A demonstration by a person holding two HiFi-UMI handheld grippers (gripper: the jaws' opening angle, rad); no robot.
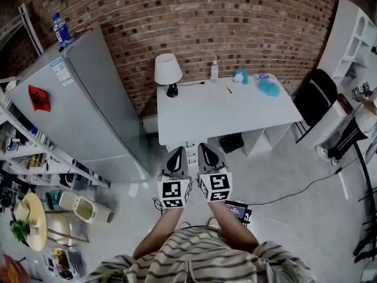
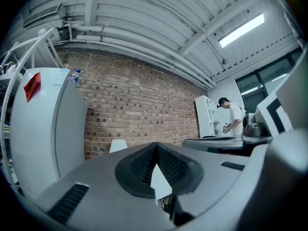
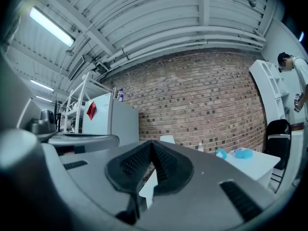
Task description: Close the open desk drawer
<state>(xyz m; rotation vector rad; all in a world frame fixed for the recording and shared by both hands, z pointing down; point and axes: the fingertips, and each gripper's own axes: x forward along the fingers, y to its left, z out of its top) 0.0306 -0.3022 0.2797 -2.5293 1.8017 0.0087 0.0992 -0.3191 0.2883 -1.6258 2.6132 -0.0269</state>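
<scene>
**At the desk's near edge, both grippers clenched**

In the head view, we hold the left gripper (image 1: pixel 176 152) and right gripper (image 1: pixel 207 148) side by side, just short of the white desk (image 1: pixel 230 114). Its long axis runs left to right along the brick wall (image 1: pixel 235 28), front toward us. We see no drawer jutting out. It may be shut or hidden under the top, so we can't name the step.

In the left gripper view, the jaws are pressed together on nothing.

In the right gripper view, likewise.

Left gripper (image 2: pixel 156 150): jaws together, nothing between them. Behind: brick wall (image 2: pixel 139 105). White fridge (image 2: pixel 43 129) at left, red sticker (image 2: pixel 32 86) on its front, bottle (image 2: pixel 75 76) on top. Person (image 2: pixel 234 119) at far right, beside white shelf (image 2: pixel 202 117).
</scene>
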